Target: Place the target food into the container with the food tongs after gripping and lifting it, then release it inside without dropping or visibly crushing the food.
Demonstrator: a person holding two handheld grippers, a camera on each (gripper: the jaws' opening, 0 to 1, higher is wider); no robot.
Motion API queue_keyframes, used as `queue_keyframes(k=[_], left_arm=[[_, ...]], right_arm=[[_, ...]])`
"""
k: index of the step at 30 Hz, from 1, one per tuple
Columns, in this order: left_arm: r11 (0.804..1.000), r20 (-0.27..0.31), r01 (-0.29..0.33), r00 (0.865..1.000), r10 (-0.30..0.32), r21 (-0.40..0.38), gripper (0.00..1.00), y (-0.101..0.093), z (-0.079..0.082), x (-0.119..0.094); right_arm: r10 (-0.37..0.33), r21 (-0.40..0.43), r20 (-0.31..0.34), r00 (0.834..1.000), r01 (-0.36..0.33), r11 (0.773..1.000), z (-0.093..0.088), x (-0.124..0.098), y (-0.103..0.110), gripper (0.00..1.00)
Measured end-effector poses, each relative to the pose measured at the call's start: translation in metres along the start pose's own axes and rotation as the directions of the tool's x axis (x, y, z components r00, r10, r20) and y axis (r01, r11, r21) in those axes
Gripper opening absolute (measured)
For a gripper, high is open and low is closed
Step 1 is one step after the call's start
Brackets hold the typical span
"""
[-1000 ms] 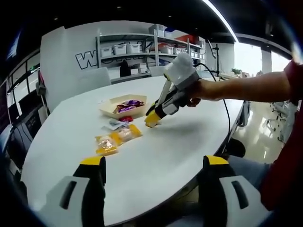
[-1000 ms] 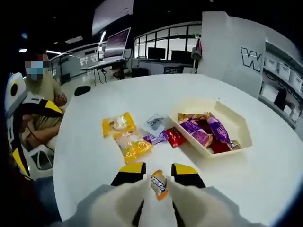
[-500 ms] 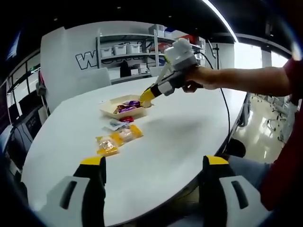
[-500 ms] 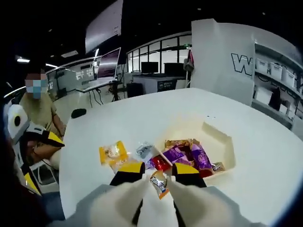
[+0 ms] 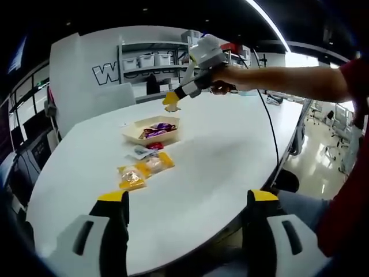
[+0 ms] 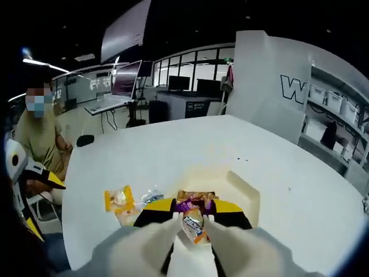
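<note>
table (image 5: 219, 167): big white oval top, near edge cut off by the left gripper view's own jaws
person (image 6: 40, 135): seated past the table's far side in the right gripper view, partly cut off at the picture's edge
tray (image 5: 134, 134): cream, shallow, already loaded with purple and red wrapped snacks; in the right gripper view its near half is hidden behind the jaws
right gripper (image 6: 194, 218): held up over the tray (image 6: 245, 187), yellow-tipped jaws pinched on a small candy; seen from the side in the left gripper view (image 5: 171, 103), well above the tray
left gripper (image 5: 184, 231): jaws spread wide, nothing between them, low at the table's near edge
yellow packets (image 5: 143, 169): two lying beside each other on the table near the tray, with a clear packet and a red one close by; print too small to read
candy (image 6: 193, 224): small, shiny orange-and-white wrapper with dark lettering that can't be read, looks uncrushed, lower end hidden between the jaws
</note>
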State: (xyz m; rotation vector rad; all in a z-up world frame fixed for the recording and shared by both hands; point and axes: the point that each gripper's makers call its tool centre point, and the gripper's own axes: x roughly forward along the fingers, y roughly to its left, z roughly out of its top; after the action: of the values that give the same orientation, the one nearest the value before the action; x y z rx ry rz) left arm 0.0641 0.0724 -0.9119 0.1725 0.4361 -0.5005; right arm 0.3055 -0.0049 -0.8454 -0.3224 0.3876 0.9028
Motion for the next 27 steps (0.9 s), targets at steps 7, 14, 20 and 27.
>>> queue_keyframes(k=[7, 14, 20, 27], left_arm=[[1.0, 0.005, 0.005, 1.0, -0.005, 0.011, 0.82, -0.003, 0.004, 0.0], [1.0, 0.007, -0.004, 1.0, 0.004, 0.002, 0.82, 0.001, 0.003, -0.003], [1.0, 0.006, -0.016, 1.0, 0.016, 0.0, 0.82, 0.004, 0.001, -0.006], [1.0, 0.002, -0.023, 1.0, 0.023, -0.004, 0.82, 0.008, -0.001, -0.008]], right_arm=[[-0.049, -0.019, 0.015, 0.999, 0.05, 0.999, 0.021, 0.003, -0.021, 0.17], [-0.075, -0.036, 0.018, 0.997, 0.076, 0.996, 0.033, 0.008, -0.031, 0.18], [-0.086, -0.04, 0.019, 0.996, 0.087, 0.995, 0.04, 0.014, -0.04, 0.19], [-0.103, -0.051, 0.048, 0.994, 0.105, 0.993, 0.05, 0.013, -0.044, 0.22]])
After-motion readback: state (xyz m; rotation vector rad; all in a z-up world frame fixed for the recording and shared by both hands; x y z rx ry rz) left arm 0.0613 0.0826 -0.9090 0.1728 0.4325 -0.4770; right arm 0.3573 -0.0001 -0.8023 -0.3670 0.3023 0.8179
